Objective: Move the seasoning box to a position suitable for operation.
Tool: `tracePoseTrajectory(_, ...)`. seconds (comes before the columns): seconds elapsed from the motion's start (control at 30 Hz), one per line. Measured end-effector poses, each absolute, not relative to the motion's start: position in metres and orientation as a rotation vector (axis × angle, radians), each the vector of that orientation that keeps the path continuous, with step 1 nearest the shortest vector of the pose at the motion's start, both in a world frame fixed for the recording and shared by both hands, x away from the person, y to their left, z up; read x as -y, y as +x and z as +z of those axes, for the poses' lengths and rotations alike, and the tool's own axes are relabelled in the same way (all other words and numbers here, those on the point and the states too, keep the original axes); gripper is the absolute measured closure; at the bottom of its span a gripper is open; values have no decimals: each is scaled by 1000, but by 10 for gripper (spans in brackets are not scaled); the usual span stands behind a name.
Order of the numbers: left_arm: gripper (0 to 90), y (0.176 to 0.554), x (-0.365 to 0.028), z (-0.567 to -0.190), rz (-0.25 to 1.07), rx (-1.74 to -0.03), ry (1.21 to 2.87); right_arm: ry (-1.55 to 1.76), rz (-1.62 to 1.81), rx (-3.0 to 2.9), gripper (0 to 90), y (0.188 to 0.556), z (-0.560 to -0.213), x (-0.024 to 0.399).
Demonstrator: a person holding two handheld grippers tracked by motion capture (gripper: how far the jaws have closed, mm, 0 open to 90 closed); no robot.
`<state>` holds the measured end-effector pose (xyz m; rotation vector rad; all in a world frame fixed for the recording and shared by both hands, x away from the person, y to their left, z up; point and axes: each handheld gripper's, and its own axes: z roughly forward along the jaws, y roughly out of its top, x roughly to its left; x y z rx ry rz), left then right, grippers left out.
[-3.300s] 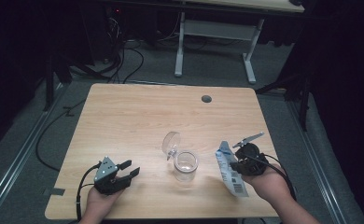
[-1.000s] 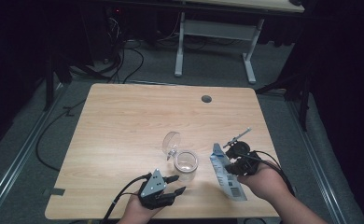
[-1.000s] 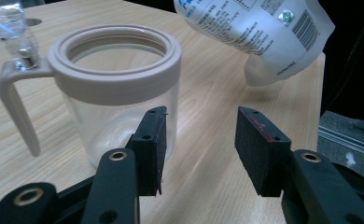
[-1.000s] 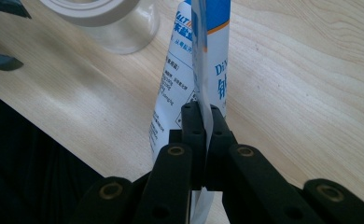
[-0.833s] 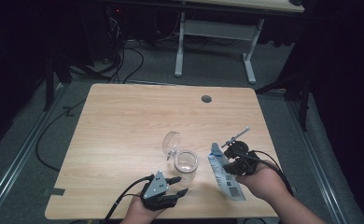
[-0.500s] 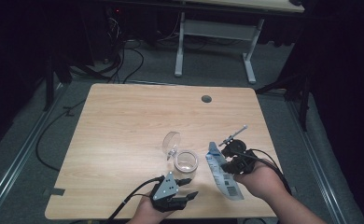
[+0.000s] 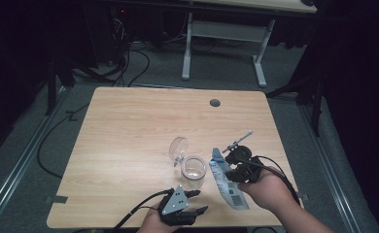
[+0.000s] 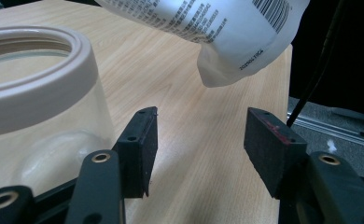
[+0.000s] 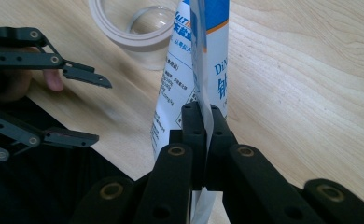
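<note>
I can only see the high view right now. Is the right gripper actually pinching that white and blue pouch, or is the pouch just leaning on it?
Observer: The right gripper is shut on the pouch, clamping a thin fold of its edge.
Operator: And the left gripper, is anything in it?
Observer: The left gripper has just been opening, and bare table shows between its pads.
Operator: How near is it to the jar?
Observer: The glass jar stands just beside its left pad; I can't tell if they touch.
</note>
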<state>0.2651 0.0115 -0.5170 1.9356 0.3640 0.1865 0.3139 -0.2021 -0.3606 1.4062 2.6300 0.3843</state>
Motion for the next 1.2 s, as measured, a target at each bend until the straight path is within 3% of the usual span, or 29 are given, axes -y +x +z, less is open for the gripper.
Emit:
tracePoseTrajectory(0.7, 381, 263, 16, -521, 144, -316, 1940, 1376, 409, -2670, 900, 311, -357, 178)
tracePoseTrajectory(1.2, 360, 262, 28, -519, 189, -321, 1933, 1361, 453, -2685, 900, 306, -349, 164)
